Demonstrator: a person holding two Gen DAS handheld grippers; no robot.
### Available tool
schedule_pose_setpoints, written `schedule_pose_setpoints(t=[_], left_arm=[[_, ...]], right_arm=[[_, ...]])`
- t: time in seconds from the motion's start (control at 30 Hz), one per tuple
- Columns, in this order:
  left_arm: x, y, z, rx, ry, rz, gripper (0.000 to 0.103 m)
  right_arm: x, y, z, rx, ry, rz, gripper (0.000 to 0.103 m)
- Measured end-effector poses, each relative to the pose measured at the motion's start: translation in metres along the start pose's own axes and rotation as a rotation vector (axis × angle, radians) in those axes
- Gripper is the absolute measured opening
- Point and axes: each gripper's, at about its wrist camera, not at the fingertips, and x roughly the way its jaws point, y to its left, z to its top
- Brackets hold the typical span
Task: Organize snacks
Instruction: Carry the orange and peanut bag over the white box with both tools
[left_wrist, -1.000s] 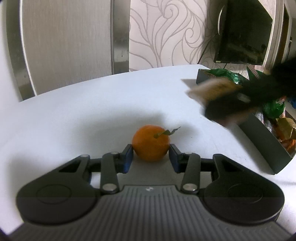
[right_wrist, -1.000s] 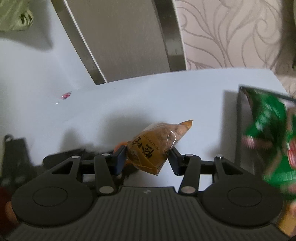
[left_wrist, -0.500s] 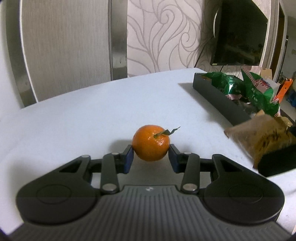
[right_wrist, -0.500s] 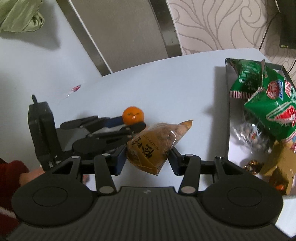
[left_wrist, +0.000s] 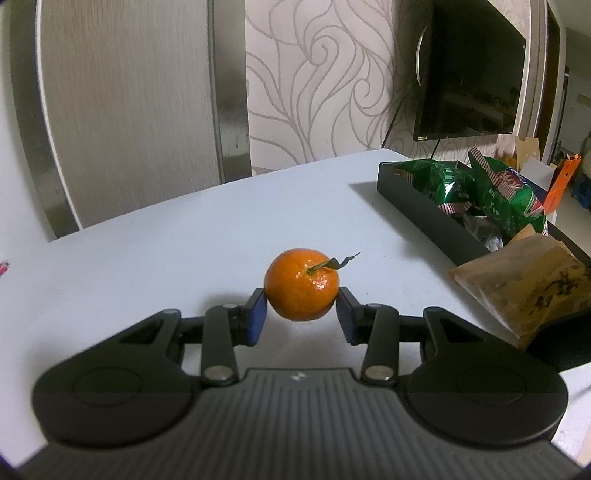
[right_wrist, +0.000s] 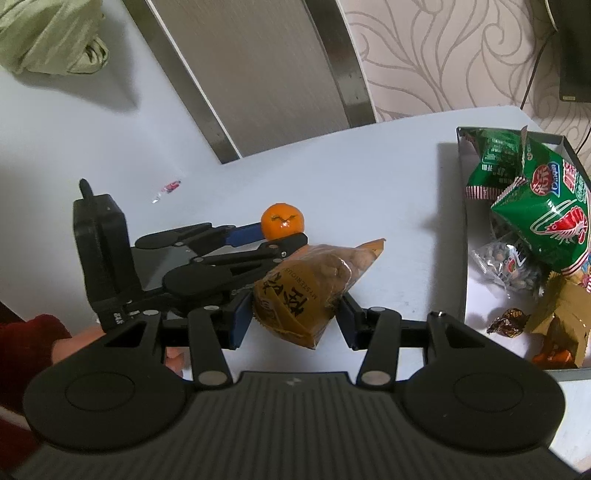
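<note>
My left gripper (left_wrist: 301, 317) is shut on an orange mandarin (left_wrist: 301, 288) with a dry leaf and holds it just above the white table (left_wrist: 184, 240). The mandarin also shows in the right wrist view (right_wrist: 282, 221), with the left gripper (right_wrist: 284, 236) beside it. My right gripper (right_wrist: 293, 319) is shut on a brown snack bag (right_wrist: 306, 295) and holds it above the table, left of the black tray (right_wrist: 461, 221). The bag also shows at the right of the left wrist view (left_wrist: 524, 288).
The black tray (left_wrist: 424, 218) at the table's right holds green snack bags (right_wrist: 539, 210), a clear packet of seeds (right_wrist: 513, 262), a wrapped candy (right_wrist: 508, 321) and a brown packet (right_wrist: 561, 314). A small candy wrapper (right_wrist: 170, 186) lies at the far left. A green cloth (right_wrist: 51, 40) lies behind.
My right gripper has pulled back and to the left with the brown bag, away from the tray. My left gripper has lifted the mandarin slightly off the table.
</note>
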Motion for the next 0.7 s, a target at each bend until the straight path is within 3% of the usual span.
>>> schedule_pose_setpoints(t=[0.27, 0.7], left_arm=[[-0.007, -0.011, 0.010, 0.016, -0.019, -0.021, 0.044], [-0.003, -0.046, 0.030, 0.060, -0.051, -0.094, 0.044]], right_arm=[[-0.022, 0.005, -0.007, 0.009, -0.039, 0.006, 0.055], [-0.059, -0.020, -0.017, 0.083, -0.099, -0.042, 0.055]])
